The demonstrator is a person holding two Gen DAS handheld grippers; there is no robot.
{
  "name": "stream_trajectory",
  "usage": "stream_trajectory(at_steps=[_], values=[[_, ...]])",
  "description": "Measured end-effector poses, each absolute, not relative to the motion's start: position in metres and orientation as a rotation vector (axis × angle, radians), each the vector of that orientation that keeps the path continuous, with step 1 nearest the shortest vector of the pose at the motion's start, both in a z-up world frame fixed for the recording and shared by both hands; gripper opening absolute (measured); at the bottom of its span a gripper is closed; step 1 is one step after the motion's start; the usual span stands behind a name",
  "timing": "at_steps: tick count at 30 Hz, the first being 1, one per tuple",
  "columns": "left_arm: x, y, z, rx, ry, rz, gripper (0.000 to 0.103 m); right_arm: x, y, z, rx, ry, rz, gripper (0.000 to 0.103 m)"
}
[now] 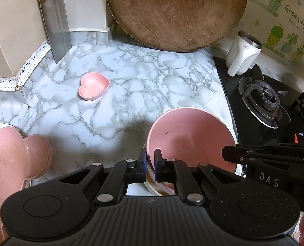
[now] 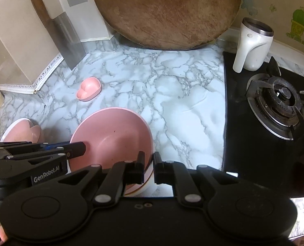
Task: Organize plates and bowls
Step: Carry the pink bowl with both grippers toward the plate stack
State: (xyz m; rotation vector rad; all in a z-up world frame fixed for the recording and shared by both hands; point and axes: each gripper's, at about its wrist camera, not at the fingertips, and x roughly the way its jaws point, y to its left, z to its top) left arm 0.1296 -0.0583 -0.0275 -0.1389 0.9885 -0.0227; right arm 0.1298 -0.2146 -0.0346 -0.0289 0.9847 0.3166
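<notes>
Bowls are sitting in a stack right in front of both grippers, close to the near edge of the marble counter (image 1: 115, 110). The big pink bowl (image 1: 190, 137) is on top, and it is tilting, with its open side facing the cameras. The left gripper (image 1: 150, 165) is pinching the bowl's left rim, one finger inside and one outside, nearly closed on it. The right gripper (image 2: 149, 167) is at the bowl's right rim; its left finger is touching the edge, but I cannot tell if it is squeezing yet. So the bowl is lying between the two tools, and both are about equally near. Both grippers are pointing forward and a bit down, side by side. A small heart bowl (image 1: 93, 86) is sitting alone farther back on the counter, well apart. A pink heart plate (image 1: 14, 155) is lying off to the left. I think the next move is lifting the pink bowl, and it could slip if only one side is holding.
</notes>
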Motion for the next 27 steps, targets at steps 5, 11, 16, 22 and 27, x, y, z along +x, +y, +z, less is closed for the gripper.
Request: stream_trajectory(at_steps=[5,11,16,22,27], values=[[0.13,-0.058,-0.03,-0.137,0.988,-0.017,0.006,0.131,-0.214,-0.039,-0.025,0.992,0.328,0.009],[0.133,-0.059,-0.034,-0.131,0.997,-0.012,0.006,0.134,-0.211,-0.043,-0.032,1.008,0.332,0.009],[0.134,-0.058,-0.039,-0.132,1.003,-0.01,0.006,0.135,-0.21,-0.045,-0.035,1.013,0.335,0.009],[0.135,-0.057,-0.041,-0.122,1.005,-0.012,0.006,0.136,-0.209,-0.045,-0.035,1.02,0.339,0.01],[0.137,-0.055,-0.043,-0.145,1.012,-0.017,0.006,0.137,-0.208,-0.044,-0.025,1.03,0.349,0.016]])
